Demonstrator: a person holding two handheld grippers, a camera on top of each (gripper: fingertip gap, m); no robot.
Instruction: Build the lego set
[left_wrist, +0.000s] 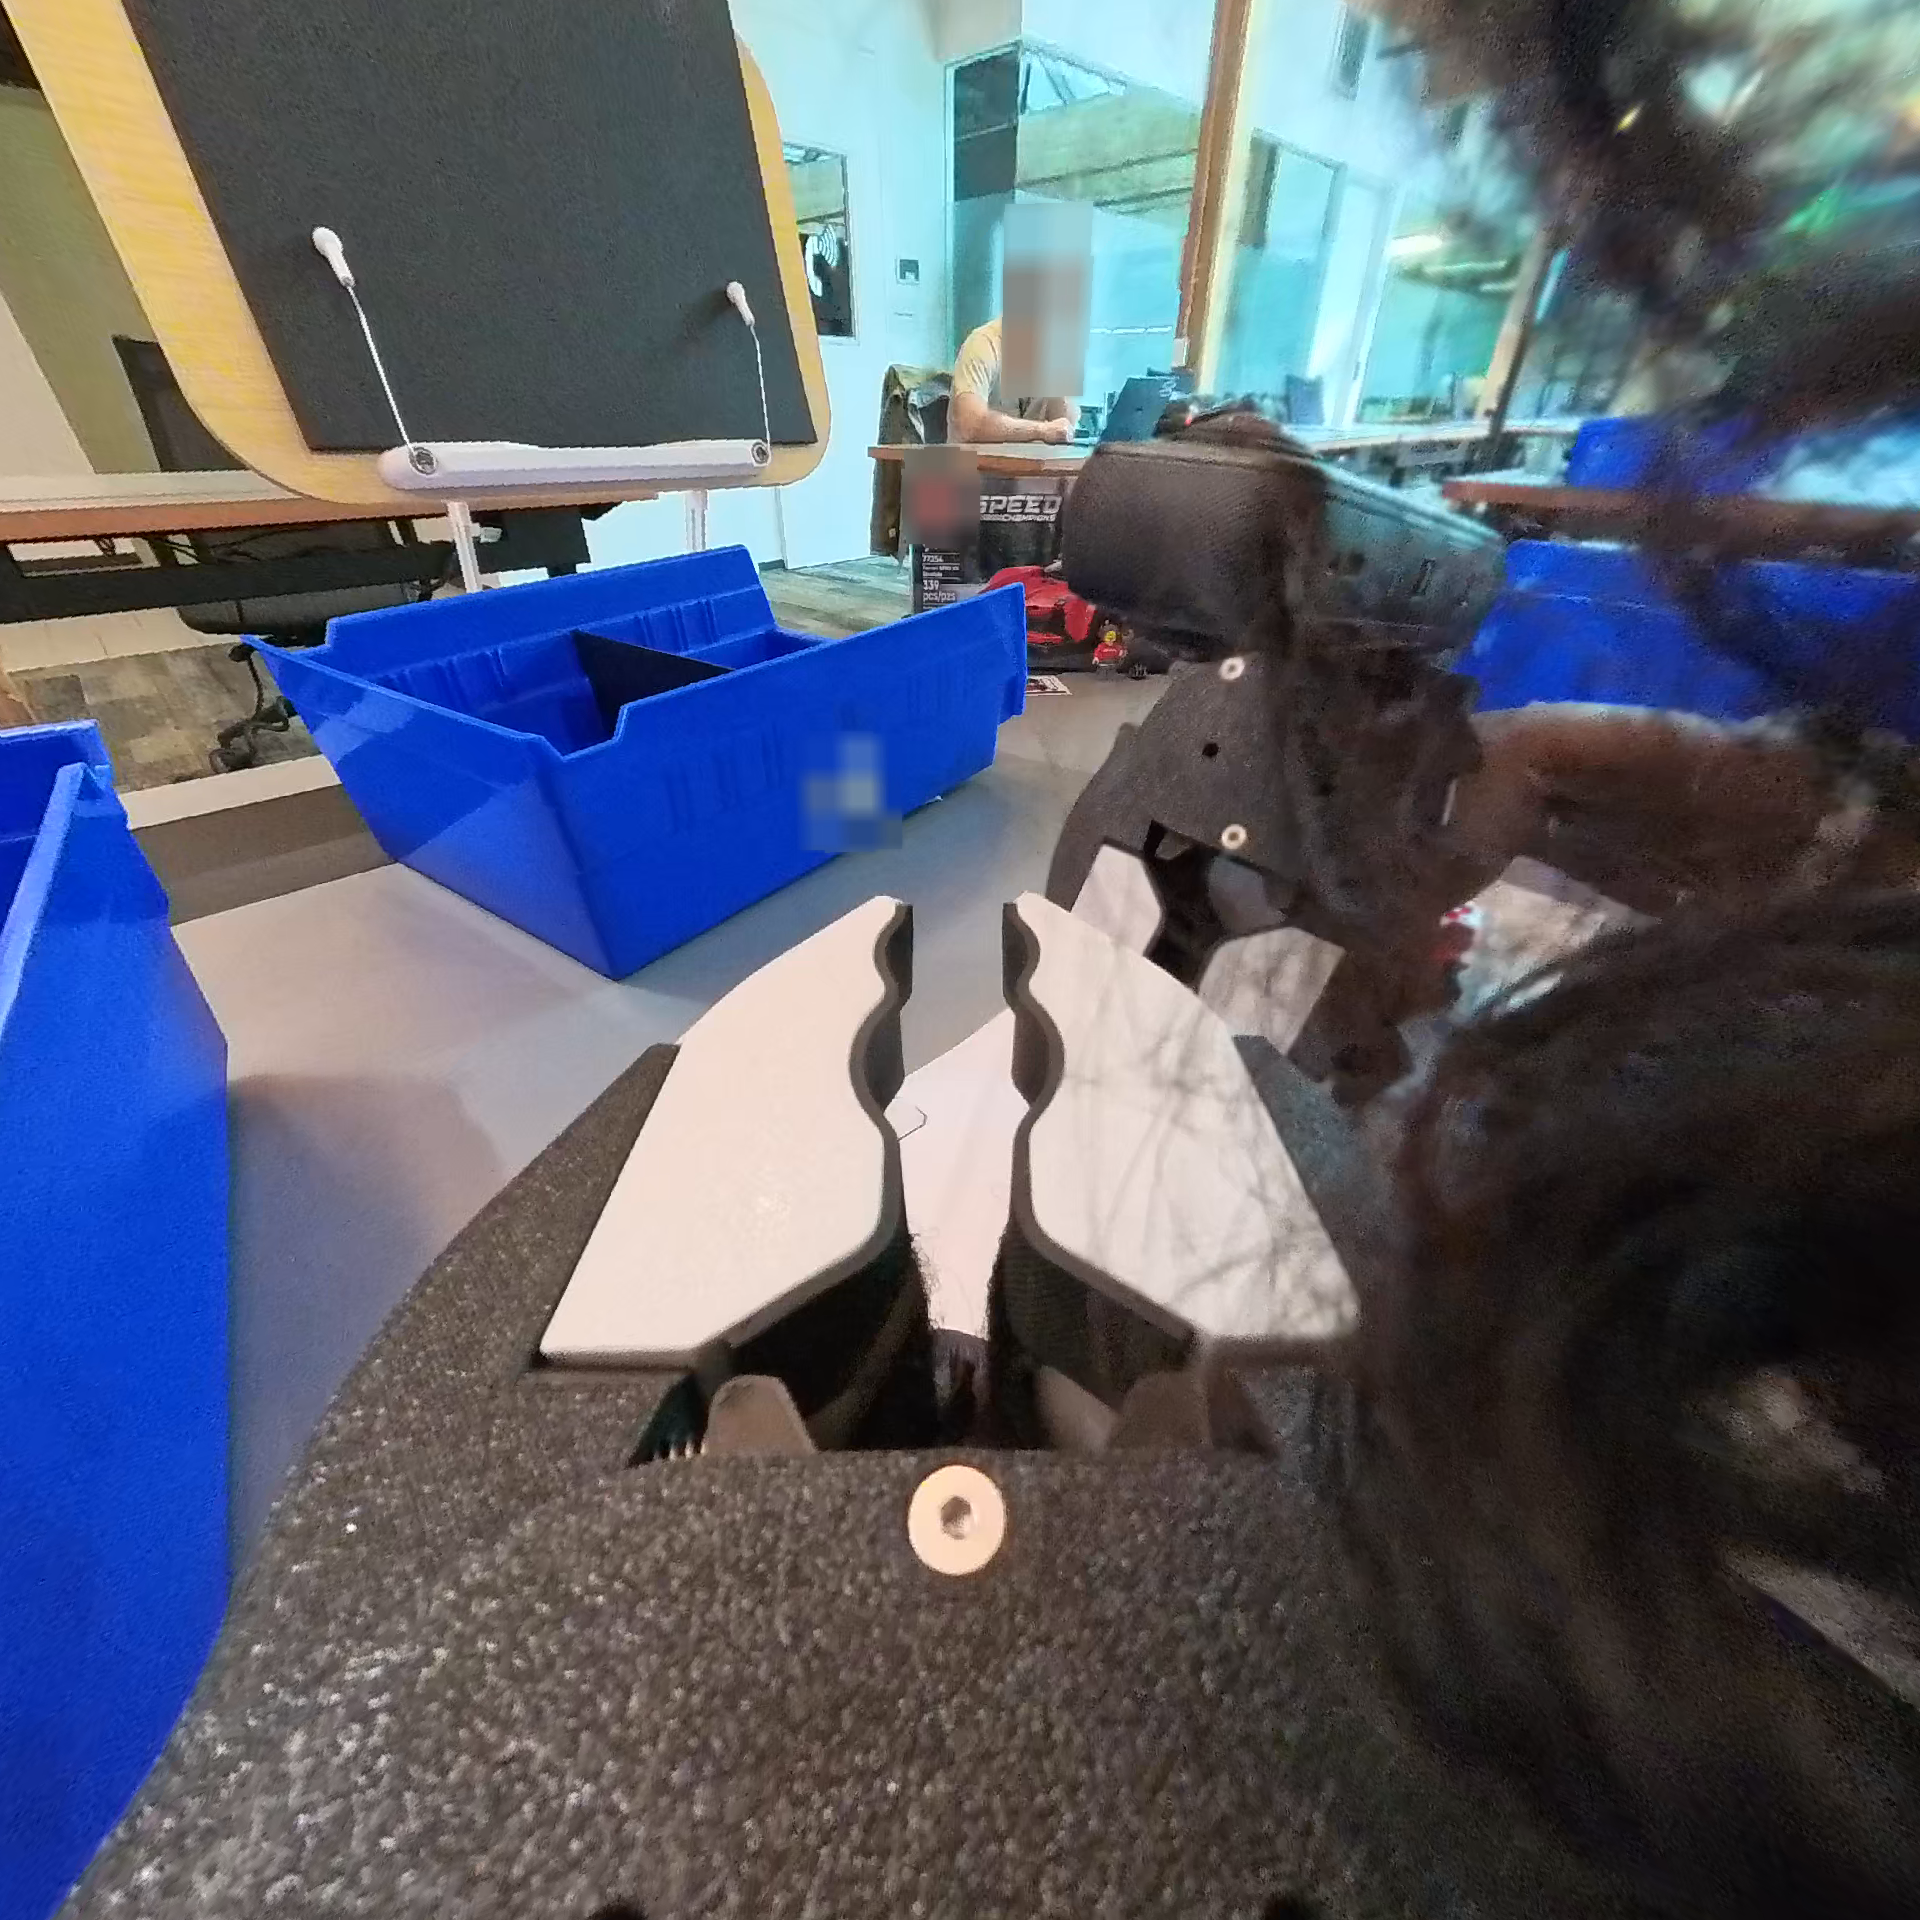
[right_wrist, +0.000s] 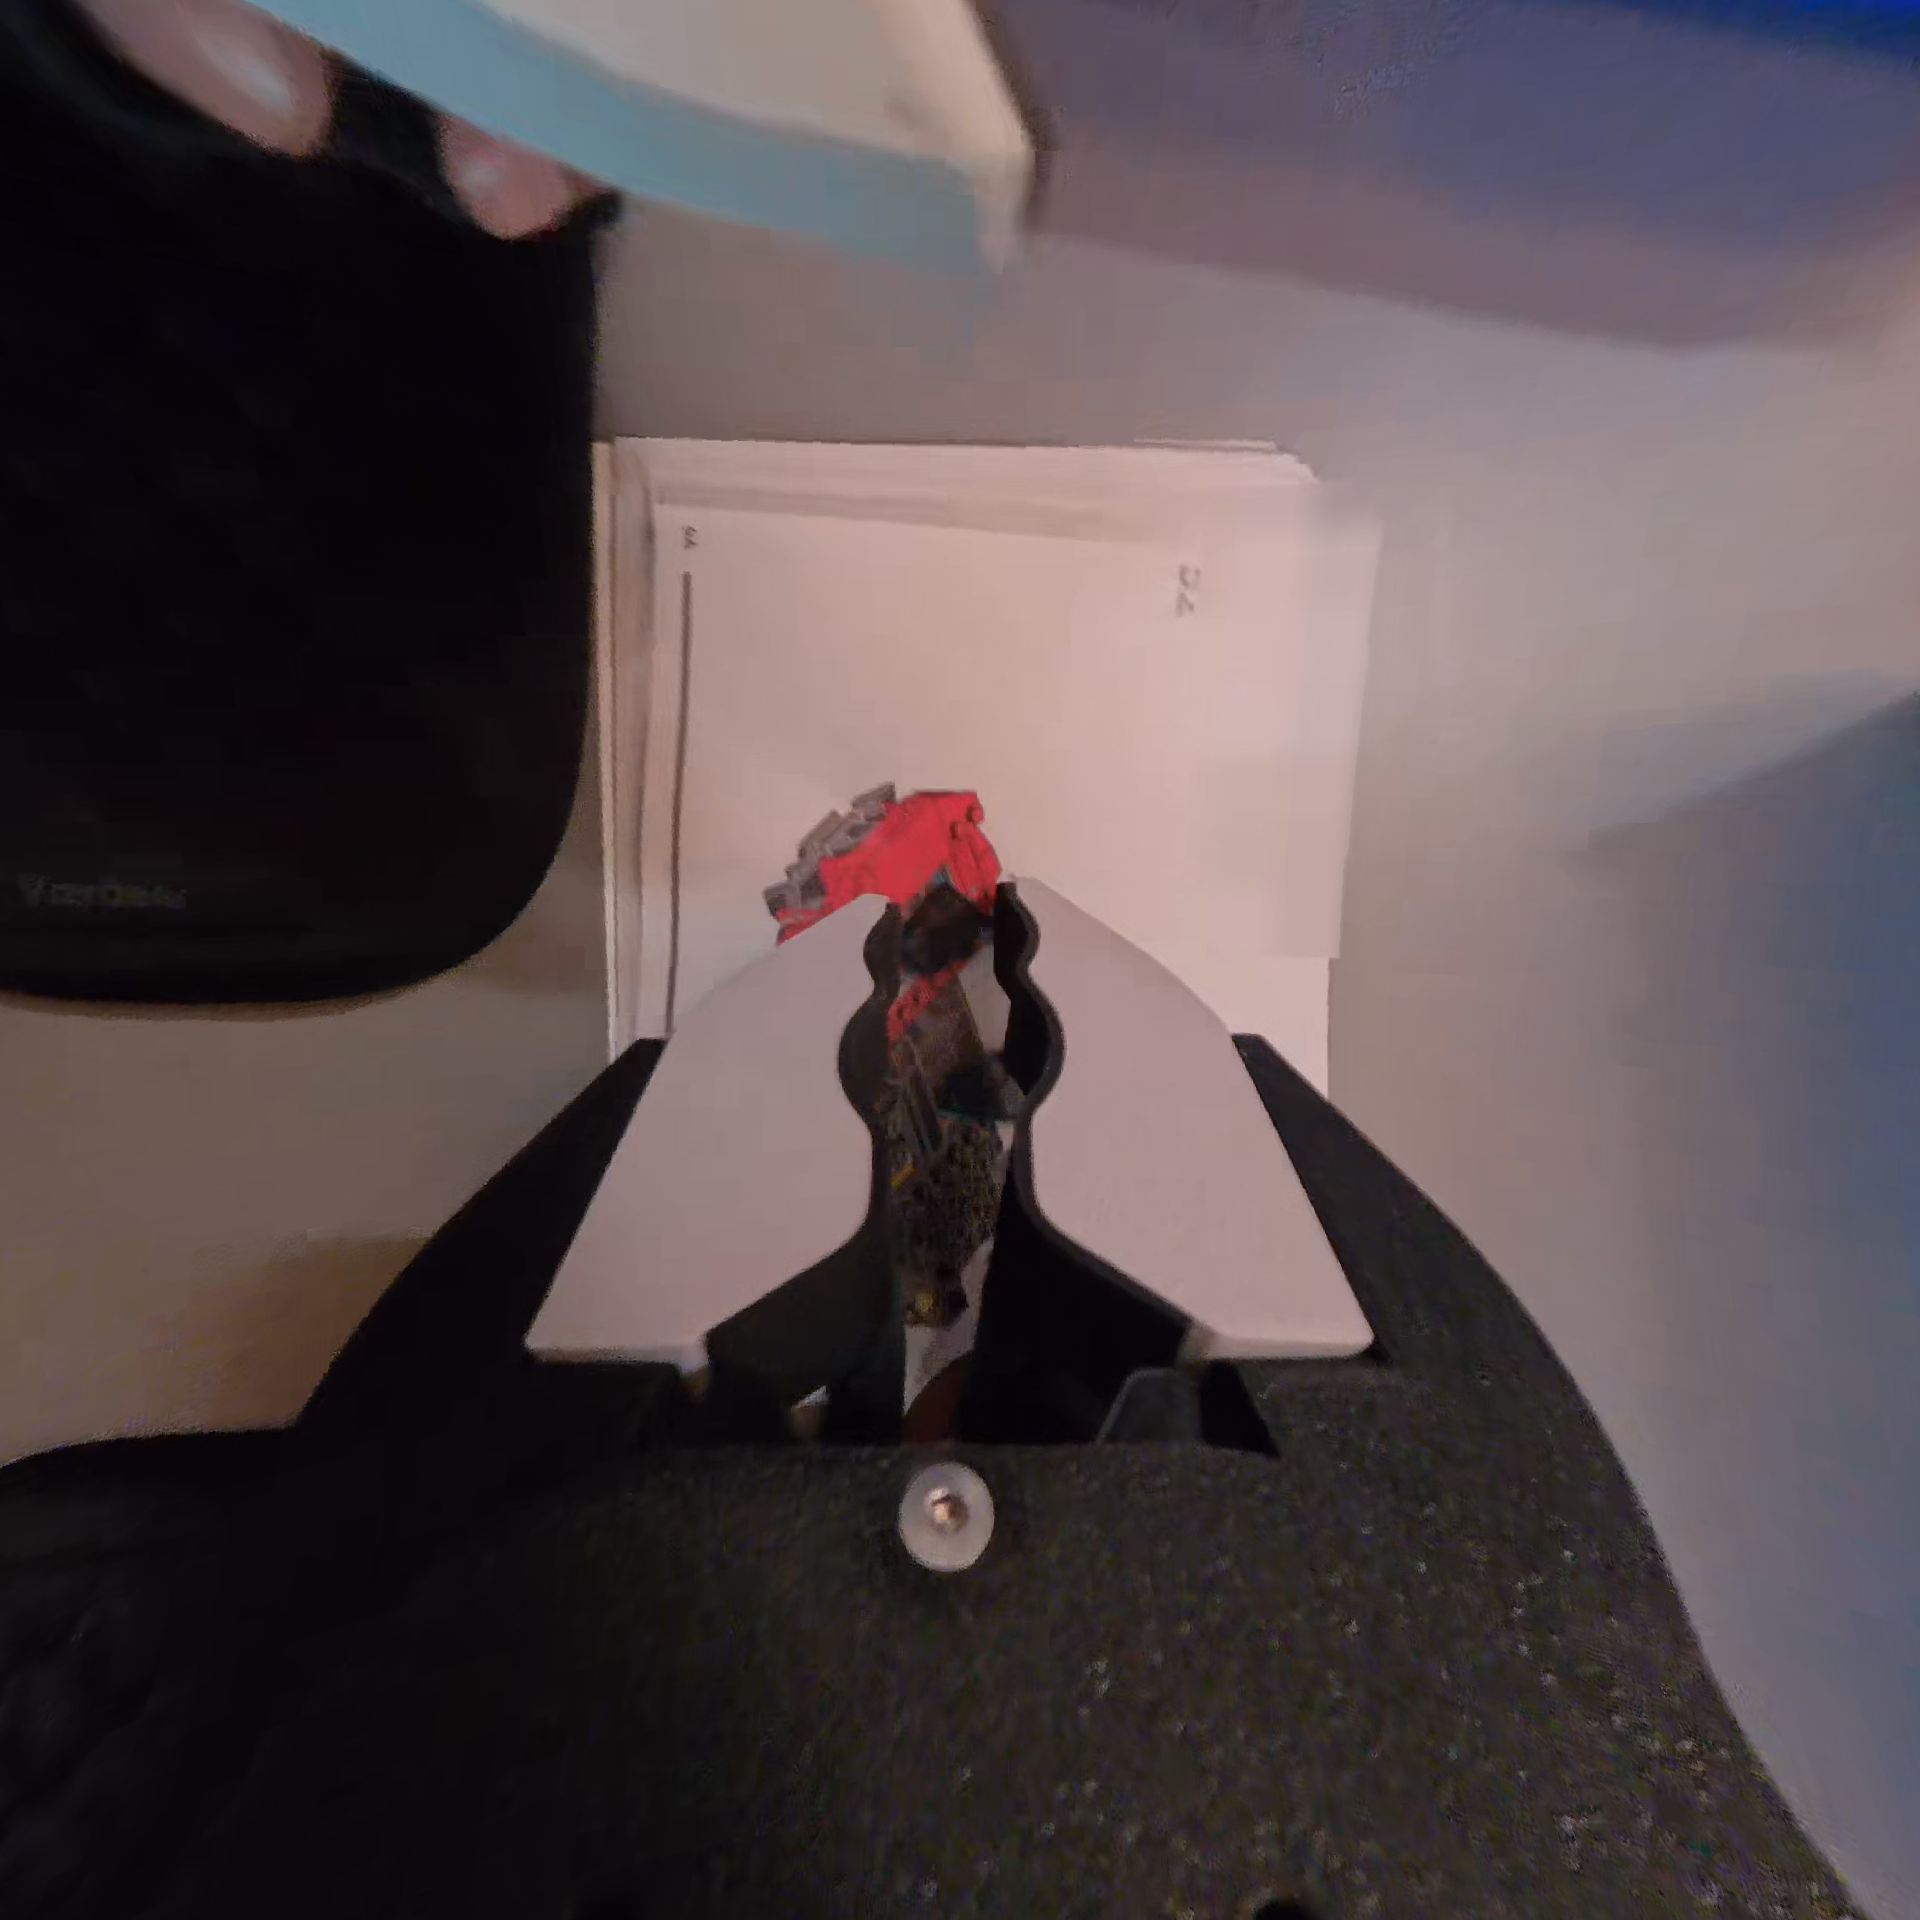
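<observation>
- Where the right gripper (right_wrist: 940, 914) points down at white instruction sheets (right_wrist: 1039, 707), its jaws stand nearly closed on a lego assembly (right_wrist: 899, 852): red body, grey studded plates, dark underside.
- Assembly: pinched between the fingertips, red end jutting past them, dark part running back through the gap.
- Left gripper (left_wrist: 956, 920): jaws a narrow slit apart, holding nothing, above the grey table (left_wrist: 416, 1018) near a blue bin (left_wrist: 644, 748).

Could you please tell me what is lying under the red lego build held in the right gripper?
White paper sheets lie beneath the red lego build, on the table. The jaws of the right gripper cover its lower part.
</observation>
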